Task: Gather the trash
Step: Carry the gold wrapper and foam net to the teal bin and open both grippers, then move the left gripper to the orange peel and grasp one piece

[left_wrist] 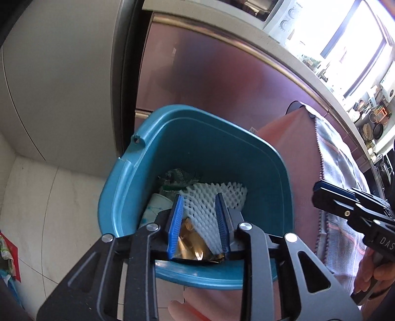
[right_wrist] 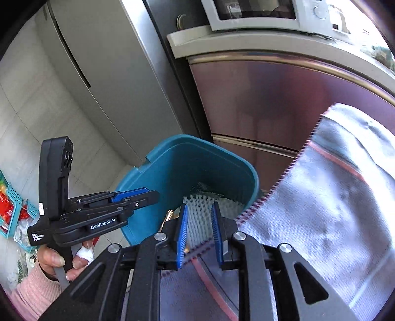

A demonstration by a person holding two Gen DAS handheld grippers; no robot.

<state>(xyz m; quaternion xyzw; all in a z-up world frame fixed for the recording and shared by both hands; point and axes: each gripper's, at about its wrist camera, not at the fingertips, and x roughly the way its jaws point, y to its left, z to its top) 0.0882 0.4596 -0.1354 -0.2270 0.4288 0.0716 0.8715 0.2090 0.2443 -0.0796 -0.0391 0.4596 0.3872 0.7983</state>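
A teal trash bin [left_wrist: 187, 148] stands on the floor and also shows in the right wrist view [right_wrist: 197, 163]. Inside lie white foam netting [left_wrist: 209, 200], a green wrapper [left_wrist: 177, 177], a paper cup [left_wrist: 155, 207] and a gold foil wrapper [left_wrist: 192, 244]. My left gripper [left_wrist: 198, 212] is open above the bin's near rim, the gold wrapper and netting showing between its fingers, apart from them. My right gripper [right_wrist: 198, 222] is open over the bin's right edge, above a grey cloth [right_wrist: 333, 197]. The netting [right_wrist: 200, 212] shows behind its fingers.
A maroon cabinet [left_wrist: 222, 81] with a counter and a microwave [right_wrist: 259, 14] stands behind the bin. A grey fridge [right_wrist: 118, 74] is at the left. A teal basket [right_wrist: 12, 205] with red packets lies on the tiled floor at the far left.
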